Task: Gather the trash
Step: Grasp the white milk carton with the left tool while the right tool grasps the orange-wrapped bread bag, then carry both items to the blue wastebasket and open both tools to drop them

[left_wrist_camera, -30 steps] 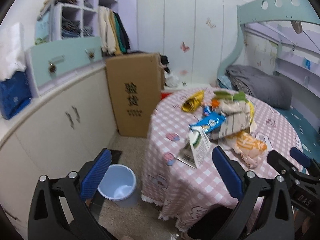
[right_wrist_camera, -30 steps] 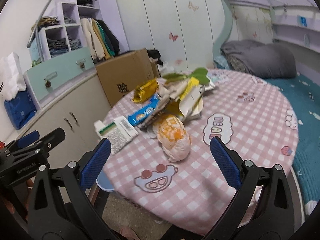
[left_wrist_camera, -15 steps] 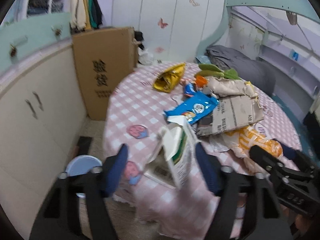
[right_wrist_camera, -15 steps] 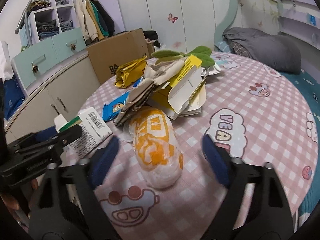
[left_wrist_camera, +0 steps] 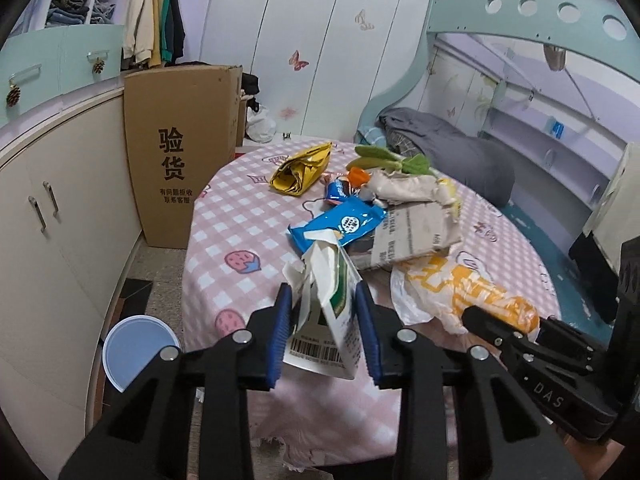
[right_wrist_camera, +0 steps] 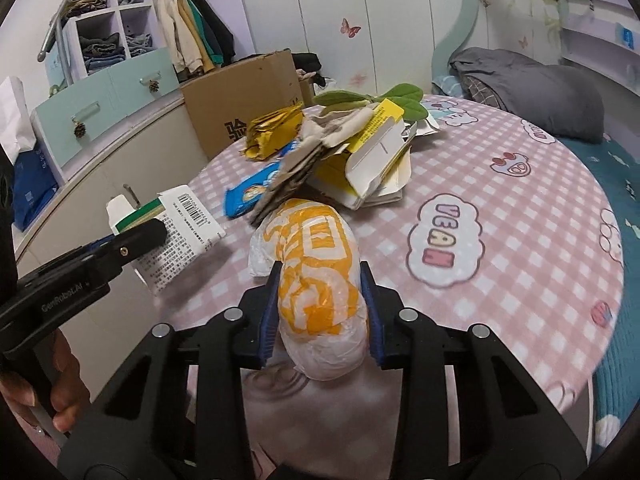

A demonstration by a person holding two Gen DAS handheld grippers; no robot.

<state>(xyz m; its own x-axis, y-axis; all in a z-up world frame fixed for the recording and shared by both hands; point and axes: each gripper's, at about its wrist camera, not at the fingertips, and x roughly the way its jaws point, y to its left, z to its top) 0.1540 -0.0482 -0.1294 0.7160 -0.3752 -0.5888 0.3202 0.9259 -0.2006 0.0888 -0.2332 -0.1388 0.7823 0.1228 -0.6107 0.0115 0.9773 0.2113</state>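
Observation:
My left gripper (left_wrist_camera: 325, 316) is shut on a torn white and green carton (left_wrist_camera: 332, 300) at the near left edge of the round pink checked table (left_wrist_camera: 240, 232). My right gripper (right_wrist_camera: 320, 304) is shut on a white and orange plastic bag (right_wrist_camera: 316, 264), which also shows in the left wrist view (left_wrist_camera: 460, 292). Further back lies a pile of trash: a blue snack wrapper (left_wrist_camera: 344, 224), a yellow foil bag (left_wrist_camera: 302, 168), brown paper (left_wrist_camera: 408, 236) and a yellow and white box (right_wrist_camera: 380, 160). A blue bin (left_wrist_camera: 136, 352) stands on the floor left of the table.
A tall cardboard box (left_wrist_camera: 180, 148) stands behind the table by cream cabinets (left_wrist_camera: 52, 220). A bed with a grey blanket (right_wrist_camera: 528, 84) lies at the right. A green plush toy (right_wrist_camera: 372, 100) rests behind the pile.
Both grippers moved forward to the table and closed from wide open: the left around the carton, the right around the orange bag.

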